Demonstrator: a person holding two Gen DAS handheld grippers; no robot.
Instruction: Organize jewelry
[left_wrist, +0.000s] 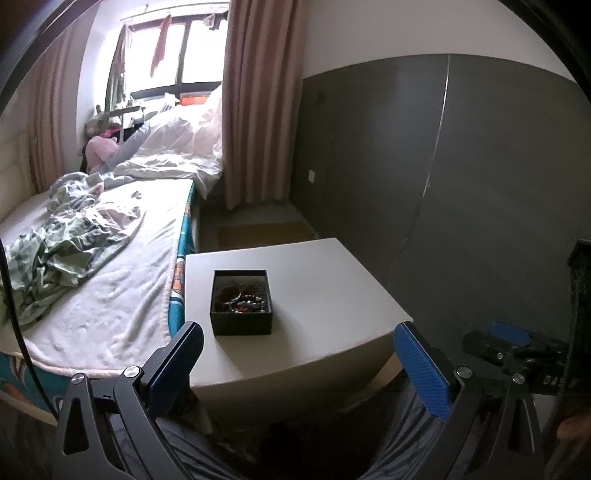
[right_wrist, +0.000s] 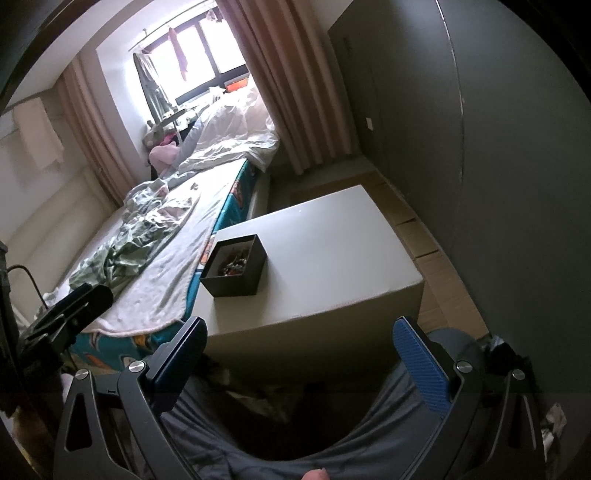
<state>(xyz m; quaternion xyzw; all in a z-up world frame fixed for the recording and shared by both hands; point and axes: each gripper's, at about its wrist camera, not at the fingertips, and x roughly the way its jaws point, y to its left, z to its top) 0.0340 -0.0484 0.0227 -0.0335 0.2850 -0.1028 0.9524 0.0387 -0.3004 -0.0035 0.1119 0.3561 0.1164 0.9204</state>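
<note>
**A:** Where is your jewelry right now?

**B:** Your jewelry (left_wrist: 241, 295) sits heaped inside the black box (left_wrist: 242, 325), just below the centre of the left wrist frame. You can make out beads and a ring-shaped piece, but the single items are too small and tangled for you to tell apart. In the right wrist frame the same box lies left of centre, turned at an angle.

**A:** And what does the box rest on?

**B:** It stands on your white tabletop (left_wrist: 325, 288), toward the tabletop's left half, open at the top. The bed (left_wrist: 110, 280) fills the left of the frame, touching or just beside the tabletop's left edge; you cannot tell which. Crumpled green-and-white cloth (left_wrist: 62, 251) lies on it at the far left.

**A:** How do your tools stand?

**B:** Your left hand-held gripper (left_wrist: 303, 354) is spread wide at the bottom of its frame, with nothing between its blue pads (left_wrist: 421, 369). It hangs short of the box, near the tabletop's near edge. Your right hand-held gripper (right_wrist: 301, 350) is spread just as wide at the bottom of its own frame, and it too holds nothing. You see the left tool's tip in the lower left of the right wrist frame, well apart from the box.

**A:** Anything behind?

**B:** A grey wall (left_wrist: 461, 166) fills the right, pink curtains (left_wrist: 258, 110) and a bright window (left_wrist: 177, 48) the upper middle.
</note>
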